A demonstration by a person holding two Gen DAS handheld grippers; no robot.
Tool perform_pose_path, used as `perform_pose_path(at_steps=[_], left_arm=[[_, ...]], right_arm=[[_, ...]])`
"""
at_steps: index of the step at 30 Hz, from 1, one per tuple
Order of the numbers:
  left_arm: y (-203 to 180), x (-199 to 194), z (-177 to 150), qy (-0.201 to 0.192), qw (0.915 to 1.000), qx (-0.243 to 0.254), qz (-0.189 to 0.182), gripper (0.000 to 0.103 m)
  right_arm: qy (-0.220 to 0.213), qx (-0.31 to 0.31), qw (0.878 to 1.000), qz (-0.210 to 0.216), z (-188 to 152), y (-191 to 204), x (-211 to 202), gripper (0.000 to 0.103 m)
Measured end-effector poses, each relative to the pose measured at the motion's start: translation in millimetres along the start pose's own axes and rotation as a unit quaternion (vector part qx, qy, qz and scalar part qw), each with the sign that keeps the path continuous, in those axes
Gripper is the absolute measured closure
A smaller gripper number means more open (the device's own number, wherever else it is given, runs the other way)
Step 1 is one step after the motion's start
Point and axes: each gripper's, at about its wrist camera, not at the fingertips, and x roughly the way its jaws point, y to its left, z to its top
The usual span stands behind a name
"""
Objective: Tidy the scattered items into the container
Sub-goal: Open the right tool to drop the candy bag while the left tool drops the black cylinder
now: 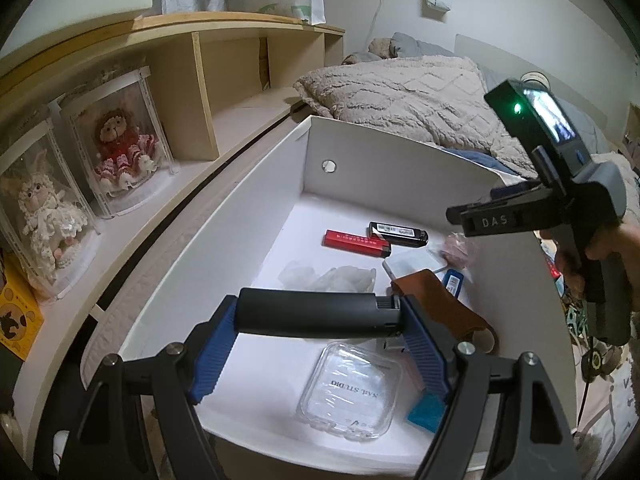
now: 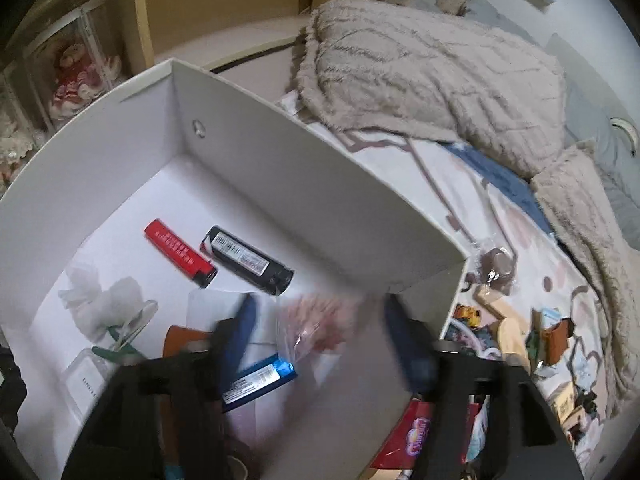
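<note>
The left hand-held gripper (image 1: 320,344) is clenched on a black lighter (image 1: 316,314), gripped end to end, so the lighter's long axis runs crosswise between the blue pads (image 1: 212,350) in the lower middle of the left wrist view. It hangs directly over the near end of the white box (image 1: 316,144), above a clear plastic case (image 1: 352,390) on the box floor. The coming move looks like a plain letting go: the box lies straight below, and the left hand is the one placed for it.

The right hand-held gripper (image 2: 316,340) stands released over the right part of the box, its jaws apart with a small clear bag of pinkish bits (image 2: 320,320) blurred between them, not pressed by the pads. Already in the box, near the centre, lie a red lighter (image 2: 180,254), another black lighter (image 2: 248,260) and a blue lighter (image 2: 260,380). More clutter (image 2: 552,336) remains on the bed at lower right of the right wrist view.
</note>
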Motion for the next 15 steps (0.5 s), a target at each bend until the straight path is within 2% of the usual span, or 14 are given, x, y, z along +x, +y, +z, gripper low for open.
perform_pose_path(at_steps=[2,15], left_arm=[[-0.7,0.4,0.0,0.002,1.0000,0.007,0.003,0.023],[2.1,2.3,-0.3,0.038,0.9977,0.056,0.003,0.023]], right_arm=[[-0.007,-0.002,1.000,-0.001,-0.1,1.4,-4.4,0.029],[-0.022,-0.014,0.996,0.083,-27.3,18.5,-39.2,0.029]])
